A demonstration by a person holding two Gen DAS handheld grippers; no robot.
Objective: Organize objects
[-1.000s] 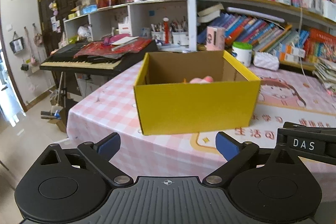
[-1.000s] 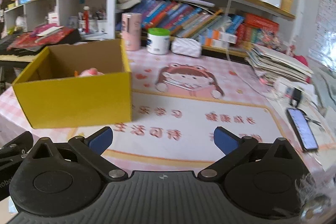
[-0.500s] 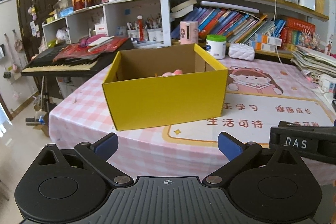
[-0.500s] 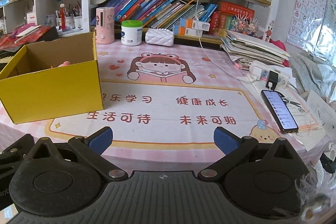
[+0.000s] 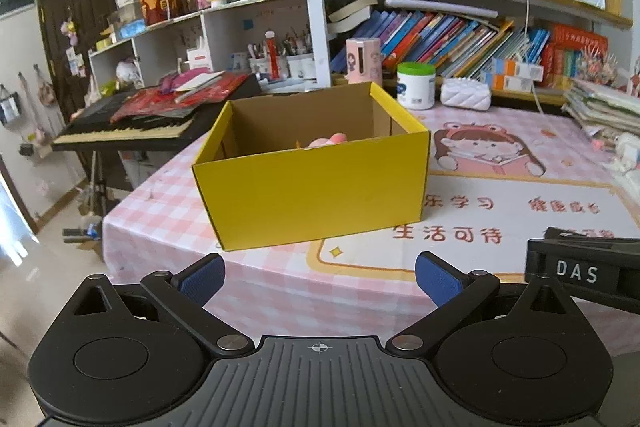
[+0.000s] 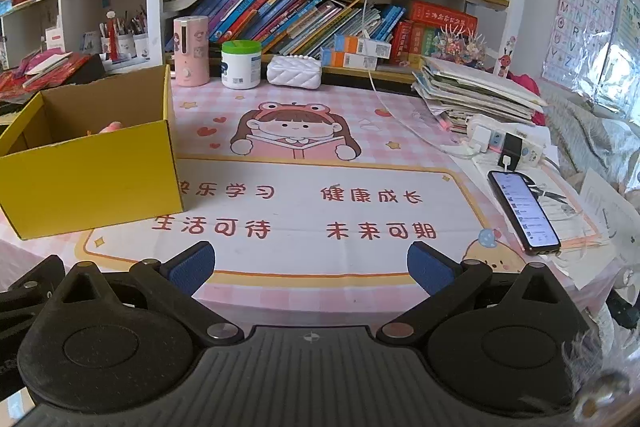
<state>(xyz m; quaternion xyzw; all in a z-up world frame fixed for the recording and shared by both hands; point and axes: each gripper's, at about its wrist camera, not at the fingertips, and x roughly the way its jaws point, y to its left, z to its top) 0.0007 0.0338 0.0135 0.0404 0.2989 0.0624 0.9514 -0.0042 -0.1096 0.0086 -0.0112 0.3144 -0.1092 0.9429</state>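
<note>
Yellow cardboard box (image 5: 312, 183) sits on the left part of the pink checked tablecloth (image 6: 400, 115), a pink soft item (image 5: 330, 141) just showing inside it. Both the left gripper (image 5: 318, 275) and right gripper (image 6: 310, 265) hover level off the near table edge, jaws spread wide and empty. Packing looks nearly finished; any next move calls for finding another loose object to collect.

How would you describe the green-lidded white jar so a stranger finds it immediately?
Look at the pink checked tablecloth, along its far edge under the bookshelf. The white plastic jar stands between a tall pink cylinder and a white quilted pouch; only it has a green lid.
</note>
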